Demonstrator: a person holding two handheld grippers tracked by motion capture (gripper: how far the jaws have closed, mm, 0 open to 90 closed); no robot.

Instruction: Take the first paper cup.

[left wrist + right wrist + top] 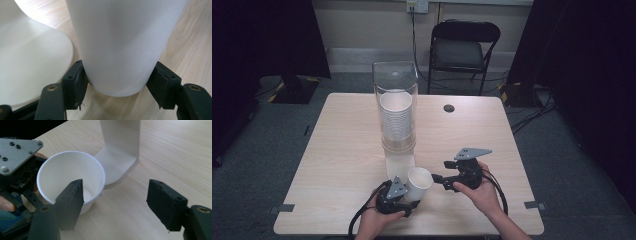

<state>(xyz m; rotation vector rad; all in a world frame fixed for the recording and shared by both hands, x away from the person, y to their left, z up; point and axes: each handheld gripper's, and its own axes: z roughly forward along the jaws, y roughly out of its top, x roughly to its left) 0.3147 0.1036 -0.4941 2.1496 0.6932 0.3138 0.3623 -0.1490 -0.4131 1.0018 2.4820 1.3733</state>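
A white paper cup [419,182] stands tilted near the table's front edge, and my left gripper [411,199] is shut on its lower part. In the left gripper view both pads press the cup [117,45] near its base, just above the wood. My right gripper [440,171] hovers to the cup's right, open and holding nothing. In the right gripper view the cup [71,175] sits behind the left jaw, with its mouth open toward the camera, while the gap of my right gripper [116,200] is over bare table.
A clear tube dispenser [396,107] with a stack of white cups stands mid-table on a white base [399,162], just behind the held cup. A black round cap [449,108] lies at the back right. A folding chair [464,47] stands beyond the table.
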